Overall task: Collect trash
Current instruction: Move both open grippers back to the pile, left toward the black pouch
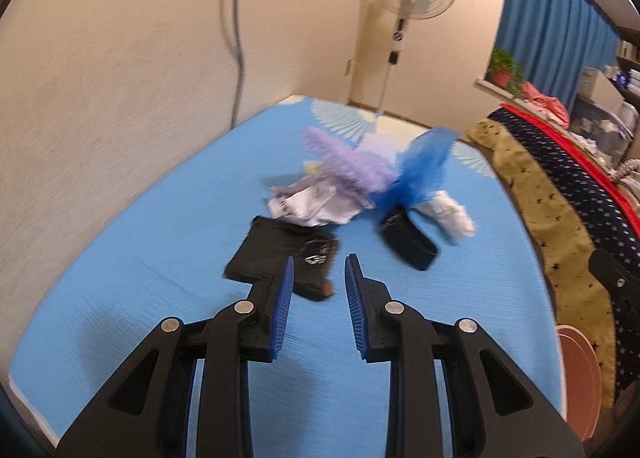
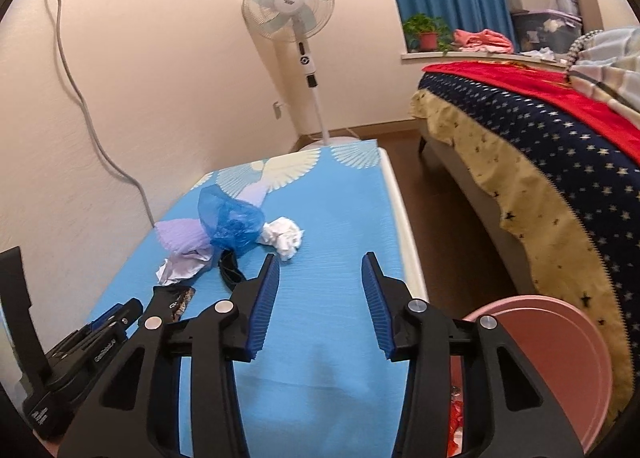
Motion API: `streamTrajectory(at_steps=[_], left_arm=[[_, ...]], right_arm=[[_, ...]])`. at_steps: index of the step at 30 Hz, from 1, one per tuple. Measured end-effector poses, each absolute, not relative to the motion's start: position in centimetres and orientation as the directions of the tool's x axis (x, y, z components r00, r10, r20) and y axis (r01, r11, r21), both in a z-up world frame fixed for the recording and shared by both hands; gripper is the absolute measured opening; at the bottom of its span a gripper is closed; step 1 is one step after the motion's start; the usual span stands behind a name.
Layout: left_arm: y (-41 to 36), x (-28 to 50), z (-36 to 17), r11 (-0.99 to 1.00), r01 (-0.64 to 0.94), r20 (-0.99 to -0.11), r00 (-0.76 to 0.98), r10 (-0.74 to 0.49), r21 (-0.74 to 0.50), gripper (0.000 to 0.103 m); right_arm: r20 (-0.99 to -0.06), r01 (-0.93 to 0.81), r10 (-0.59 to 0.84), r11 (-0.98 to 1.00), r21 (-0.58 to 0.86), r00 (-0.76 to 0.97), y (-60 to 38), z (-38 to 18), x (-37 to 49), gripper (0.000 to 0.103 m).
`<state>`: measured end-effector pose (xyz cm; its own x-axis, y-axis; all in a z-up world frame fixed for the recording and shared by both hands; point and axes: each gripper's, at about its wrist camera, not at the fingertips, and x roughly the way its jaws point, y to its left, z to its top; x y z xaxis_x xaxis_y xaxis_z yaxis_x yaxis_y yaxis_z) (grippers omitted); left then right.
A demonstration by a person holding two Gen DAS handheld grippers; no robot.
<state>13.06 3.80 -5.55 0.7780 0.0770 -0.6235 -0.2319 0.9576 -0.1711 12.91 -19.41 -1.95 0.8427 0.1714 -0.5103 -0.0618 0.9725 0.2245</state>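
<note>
Nearest in each wrist view, black linkages with blue ribbed pads are seen, both claws aimed down and forward over the blue surface (image 2: pixel 332 218). Left claw (image 1: pixel 319 262) is held narrowly spread with nothing pinched; a black wrapper (image 1: pixel 276 254) lies just beyond and left of its tips. Right claw (image 2: pixel 321 258) is spread wider, nothing between its pads, above bare cloth near the surface's right edge.

Farther out, the trash is piled mid-surface: crumpled white paper (image 1: pixel 308 204), a lilac ruffled piece (image 1: pixel 352 162), a blue plastic bag (image 2: pixel 234 222), a white tissue wad (image 2: pixel 282 238) and a black pouch (image 1: pixel 408 240). A pink bin (image 2: pixel 560 358) stands near right, beside a bed (image 2: pixel 540 130). A pedestal fan (image 2: pixel 290 8) is seen at the far wall.
</note>
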Motion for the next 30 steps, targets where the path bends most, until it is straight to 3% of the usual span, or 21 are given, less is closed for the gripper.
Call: streamTrajectory(at_steps=[13, 17, 30], left_arm=[[3.9, 16.9, -7.4, 0.964, -0.211, -0.685, 0.727, 0.045, -0.161, 0.027], [4.5, 18.4, -8.6, 0.961, -0.209, -0.748, 0.664, 0.002, -0.183, 0.027], [4.6, 18.7, -9.0, 0.964, -0.224, -0.765, 0.643, 0.036, -0.143, 0.02]], right_arm=[[-0.59, -0.201, 0.308, 0.949, 0.241, 0.747, -14.8, -5.7, 17.7, 0.044], [-0.608, -0.236, 0.34, 0.94, 0.247, 0.717, -13.9, -6.4, 19.0, 0.045], [-0.73, -0.334, 0.374, 0.919, 0.21, 0.572, -10.1, -8.3, 23.9, 0.043]])
